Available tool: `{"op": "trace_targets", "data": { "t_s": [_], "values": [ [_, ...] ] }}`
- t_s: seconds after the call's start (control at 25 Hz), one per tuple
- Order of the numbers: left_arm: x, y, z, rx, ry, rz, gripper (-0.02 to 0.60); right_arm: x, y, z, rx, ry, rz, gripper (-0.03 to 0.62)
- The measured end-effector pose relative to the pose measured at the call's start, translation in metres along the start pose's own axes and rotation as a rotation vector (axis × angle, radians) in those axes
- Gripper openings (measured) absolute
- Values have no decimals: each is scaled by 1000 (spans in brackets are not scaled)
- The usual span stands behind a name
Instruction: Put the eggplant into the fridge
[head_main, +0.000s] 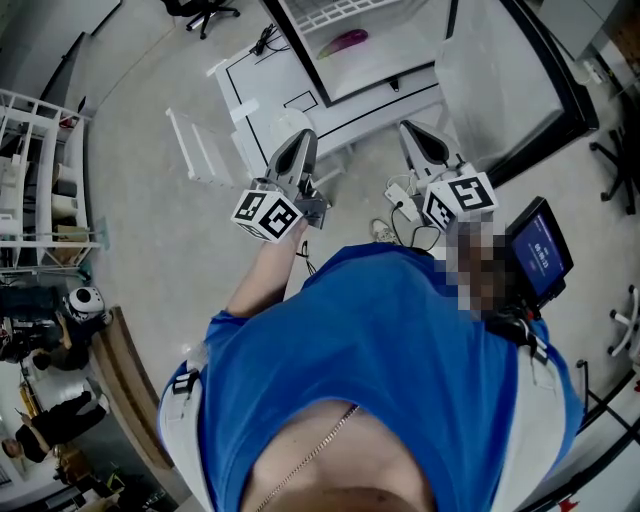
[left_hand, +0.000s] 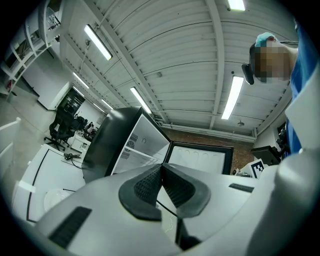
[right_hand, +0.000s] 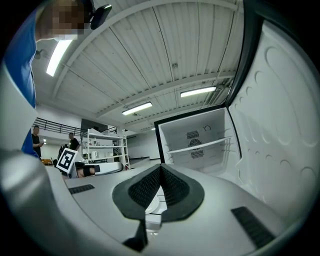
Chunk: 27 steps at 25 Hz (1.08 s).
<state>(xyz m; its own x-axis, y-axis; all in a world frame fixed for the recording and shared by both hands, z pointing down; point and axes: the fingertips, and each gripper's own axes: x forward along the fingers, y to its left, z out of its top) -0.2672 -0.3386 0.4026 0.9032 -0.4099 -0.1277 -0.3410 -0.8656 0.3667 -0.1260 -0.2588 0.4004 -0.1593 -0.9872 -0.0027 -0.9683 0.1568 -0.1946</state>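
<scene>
Eggplant inside the fridge shows only in head view.

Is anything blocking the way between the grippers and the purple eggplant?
Nothing visible does. The fridge door stands open, and the eggplant already lies on a white surface inside the fridge. The left gripper and right gripper, both shut and empty, point toward the opening.
</scene>
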Motion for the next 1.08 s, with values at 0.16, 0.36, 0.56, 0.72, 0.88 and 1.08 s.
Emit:
{"op": "trace_targets", "data": {
  "t_s": [0.16, 0.36, 0.56, 0.72, 0.88, 1.08],
  "values": [
    [2, 0, 0, -1, -2, -1, 8, 1, 0, 1, -10, 0, 4, 2],
    [3, 0, -1, -5, 0, 1, 8, 0, -1, 2, -13, 0, 1, 2],
    [2, 1, -1, -12, 3, 8, 8, 1, 0, 3, -14, 4, -2, 2],
    [2, 1, -1, -23, 6, 8, 9, 3, 3, 7, -19, 5, -2, 2],
    [2, 2, -1, -29, 9, 8, 9, 3, 5, 8, -24, 10, -4, 2],
    [3, 1, 1, -34, 9, 6, 8, 5, 5, 11, -30, 12, -6, 2]
  ]
}}
